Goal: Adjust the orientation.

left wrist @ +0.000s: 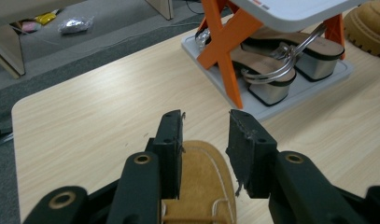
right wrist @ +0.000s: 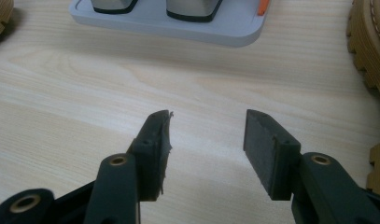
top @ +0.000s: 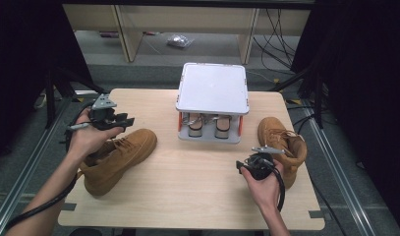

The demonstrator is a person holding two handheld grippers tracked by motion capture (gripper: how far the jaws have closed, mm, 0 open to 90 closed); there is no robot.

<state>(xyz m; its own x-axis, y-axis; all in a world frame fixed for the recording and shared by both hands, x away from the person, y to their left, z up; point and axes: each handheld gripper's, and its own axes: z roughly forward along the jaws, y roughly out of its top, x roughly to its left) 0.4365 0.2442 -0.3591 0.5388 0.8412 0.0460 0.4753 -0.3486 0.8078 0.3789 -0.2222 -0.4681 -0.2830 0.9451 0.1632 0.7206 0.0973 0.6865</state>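
- I read the step as gripping the left boot (top: 116,157) to carry it to the shoe rack (top: 213,88) ahead, so I'd lower the jaws over the boot's rim before I squeeze, not onto the loose tongue.
- The right boot (top: 282,147) stands just beside my right gripper (right wrist: 206,135), on its outer side; I'd approach its collar squarely.
- My left gripper (left wrist: 205,135) hovers above the left boot, jaws roughly half open, nothing pinched, the boot's tan tongue (left wrist: 201,186) showing below between them.
- My right gripper's jaws stand apart over bare table (right wrist: 85,93), holding nothing.
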